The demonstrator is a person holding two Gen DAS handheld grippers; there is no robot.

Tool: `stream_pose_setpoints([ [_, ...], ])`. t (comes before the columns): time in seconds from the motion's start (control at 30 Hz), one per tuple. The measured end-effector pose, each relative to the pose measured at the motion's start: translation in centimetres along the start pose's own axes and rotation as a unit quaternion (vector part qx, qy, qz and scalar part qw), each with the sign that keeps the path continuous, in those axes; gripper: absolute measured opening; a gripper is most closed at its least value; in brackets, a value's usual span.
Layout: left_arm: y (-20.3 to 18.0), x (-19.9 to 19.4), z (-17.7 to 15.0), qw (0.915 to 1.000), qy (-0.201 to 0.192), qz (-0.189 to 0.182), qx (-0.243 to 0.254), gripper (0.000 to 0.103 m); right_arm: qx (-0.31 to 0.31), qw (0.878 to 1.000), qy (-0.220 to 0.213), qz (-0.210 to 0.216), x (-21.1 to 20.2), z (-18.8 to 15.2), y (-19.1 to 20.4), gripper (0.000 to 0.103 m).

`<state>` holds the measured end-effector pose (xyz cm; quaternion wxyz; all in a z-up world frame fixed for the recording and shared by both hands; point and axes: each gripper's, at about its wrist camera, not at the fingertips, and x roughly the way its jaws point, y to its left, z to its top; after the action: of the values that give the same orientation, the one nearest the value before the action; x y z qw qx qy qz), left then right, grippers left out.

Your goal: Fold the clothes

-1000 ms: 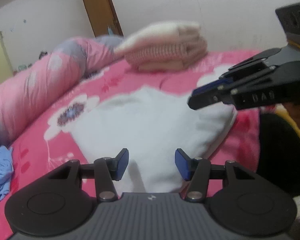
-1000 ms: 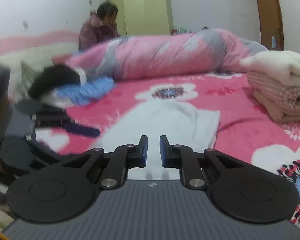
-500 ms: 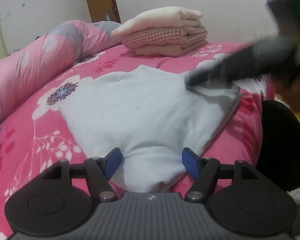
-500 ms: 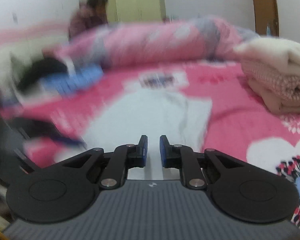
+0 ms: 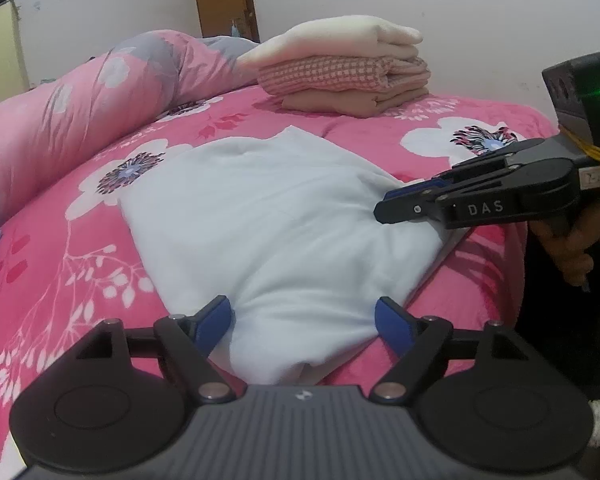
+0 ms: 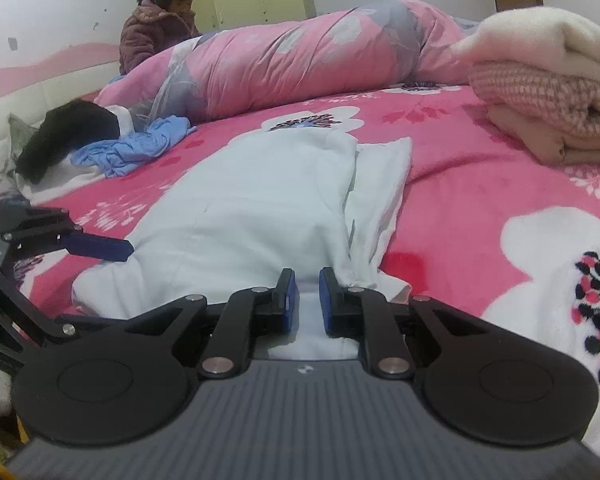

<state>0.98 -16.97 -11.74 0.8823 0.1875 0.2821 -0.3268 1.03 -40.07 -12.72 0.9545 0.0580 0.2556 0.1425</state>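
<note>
Nearest, the left gripper (image 5: pixel 303 322) has just been opening its jaws; they stand wide either side of the near edge of a white garment (image 5: pixel 260 216), pads not pressing it. The right gripper (image 6: pixel 309 300) has its jaws narrowed, with the garment's near edge showing in the slim gap; whether they pinch it is unclear. The garment lies on a pink floral bed (image 6: pixel 480 184). Farther back sit a stack of folded clothes (image 5: pixel 348 68) and a rolled pink quilt (image 6: pixel 300 52).
</note>
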Motion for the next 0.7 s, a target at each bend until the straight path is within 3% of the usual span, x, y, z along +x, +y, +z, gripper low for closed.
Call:
stream_pose_setpoints([
  [0.27, 0.1, 0.0, 0.0, 0.9999, 0.002, -0.003, -0.014, 0.086, 0.0, 1.0, -0.006, -0.014, 0.2, -0.3, 0.6, 0.012],
  [0.7, 0.9, -1.9, 2.4, 0.9984, -0.016, 0.021, -0.05, 0.084, 0.008, 1.0, -0.016, -0.012, 0.1, -0.6, 0.4, 0.012],
])
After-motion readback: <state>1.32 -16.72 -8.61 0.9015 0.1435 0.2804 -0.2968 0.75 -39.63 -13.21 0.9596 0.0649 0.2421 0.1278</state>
